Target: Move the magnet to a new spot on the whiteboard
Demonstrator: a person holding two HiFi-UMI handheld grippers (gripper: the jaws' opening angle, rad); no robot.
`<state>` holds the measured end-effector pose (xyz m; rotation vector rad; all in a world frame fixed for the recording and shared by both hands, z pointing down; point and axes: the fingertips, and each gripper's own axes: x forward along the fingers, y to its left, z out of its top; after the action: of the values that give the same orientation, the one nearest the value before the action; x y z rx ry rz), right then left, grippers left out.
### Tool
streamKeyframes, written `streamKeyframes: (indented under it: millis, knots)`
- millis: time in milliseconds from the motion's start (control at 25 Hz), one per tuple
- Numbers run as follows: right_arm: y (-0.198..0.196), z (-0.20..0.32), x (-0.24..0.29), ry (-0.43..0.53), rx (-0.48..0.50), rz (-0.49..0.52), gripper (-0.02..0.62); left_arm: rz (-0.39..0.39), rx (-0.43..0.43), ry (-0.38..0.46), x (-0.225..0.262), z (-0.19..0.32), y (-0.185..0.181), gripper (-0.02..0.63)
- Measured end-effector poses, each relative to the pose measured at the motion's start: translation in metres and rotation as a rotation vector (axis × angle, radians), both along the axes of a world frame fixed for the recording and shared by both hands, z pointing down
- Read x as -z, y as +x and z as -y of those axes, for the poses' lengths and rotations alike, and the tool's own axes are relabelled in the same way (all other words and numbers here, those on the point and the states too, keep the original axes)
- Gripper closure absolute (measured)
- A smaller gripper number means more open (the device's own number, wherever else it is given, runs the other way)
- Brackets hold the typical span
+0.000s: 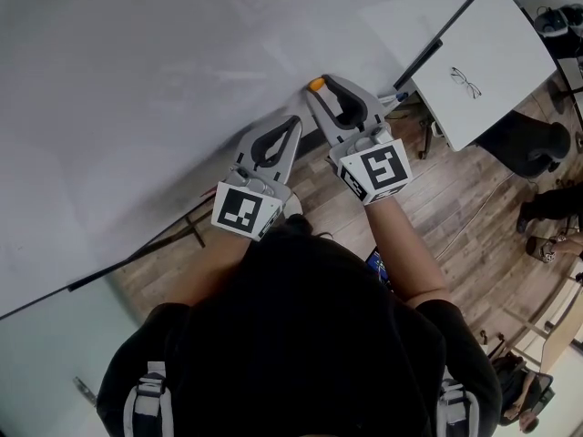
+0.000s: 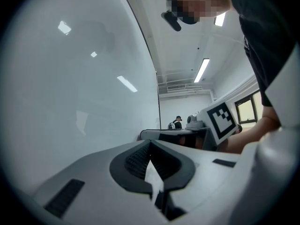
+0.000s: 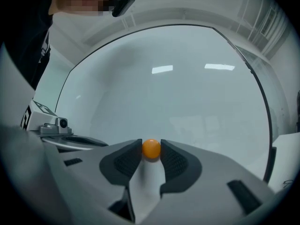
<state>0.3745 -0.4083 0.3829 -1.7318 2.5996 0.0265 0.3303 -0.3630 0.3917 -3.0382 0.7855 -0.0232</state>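
Observation:
A small round orange magnet sits between the tips of my right gripper, which is shut on it right at the whiteboard. In the head view the same magnet shows at the right gripper's tip, against the lower part of the whiteboard. My left gripper is beside it, lower left, shut and empty, its tip near the board. In the left gripper view its jaws meet with nothing between them.
A second white panel with a small drawing leans at the upper right over the wooden floor. The board's stand foot is on the floor at left. Other people stand at the far right.

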Motion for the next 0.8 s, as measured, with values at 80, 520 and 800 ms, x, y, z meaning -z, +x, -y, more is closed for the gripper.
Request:
streamKeyframes:
  millis: [80, 520, 800]
  knots:
    - [0.000, 0.000, 0.000, 0.008, -0.004, -0.002, 0.474, -0.002, -0.005, 0.000, 0.001, 0.002, 0.000, 0.604]
    - [-0.002, 0.000, -0.003, 0.017, -0.010, -0.044, 0.472, -0.002, -0.036, -0.019, -0.005, 0.007, 0.002, 0.604]
    - [0.016, -0.012, -0.004, -0.005, -0.013, -0.040, 0.465, 0.000, -0.043, -0.022, -0.006, 0.007, 0.006, 0.604]
